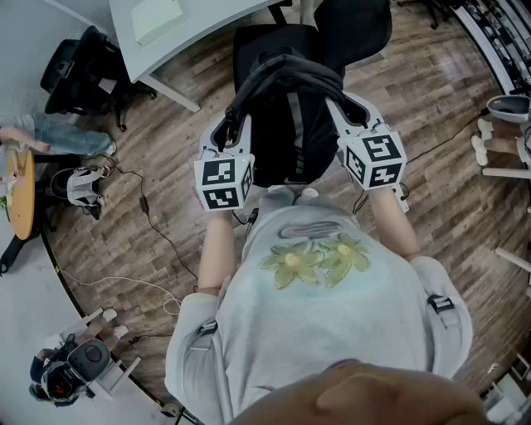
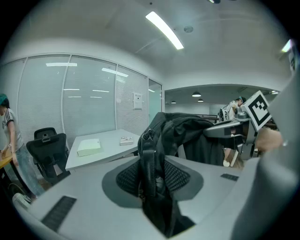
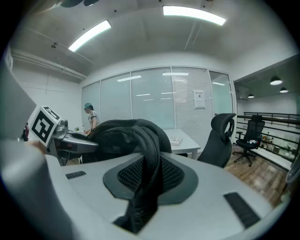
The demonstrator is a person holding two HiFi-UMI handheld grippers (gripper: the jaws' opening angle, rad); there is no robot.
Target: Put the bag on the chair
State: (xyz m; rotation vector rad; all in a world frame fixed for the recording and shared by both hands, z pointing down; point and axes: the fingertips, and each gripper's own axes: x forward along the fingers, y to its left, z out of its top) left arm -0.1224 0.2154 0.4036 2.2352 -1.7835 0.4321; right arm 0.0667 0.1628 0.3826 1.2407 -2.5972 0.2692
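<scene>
A black backpack (image 1: 290, 124) hangs between my two grippers just in front of a black office chair (image 1: 357, 25). My left gripper (image 1: 235, 124) is shut on the bag's left shoulder strap (image 2: 147, 159), which runs up between the pads in the left gripper view. My right gripper (image 1: 344, 116) is shut on the other strap (image 3: 149, 154), a padded mesh band that drapes over the jaws. The bag's bulk (image 2: 187, 131) fills the middle of the left gripper view and shows as a dark hump (image 3: 117, 136) in the right gripper view. The bag's lower part hides most of the chair seat.
A white desk (image 1: 166, 33) with a pale pad (image 1: 156, 18) stands at the back left. A second black chair (image 1: 83, 70) and a person (image 1: 50, 137) are at far left. Cables (image 1: 141, 207) trail on the wooden floor; a small machine (image 1: 75, 365) sits bottom left.
</scene>
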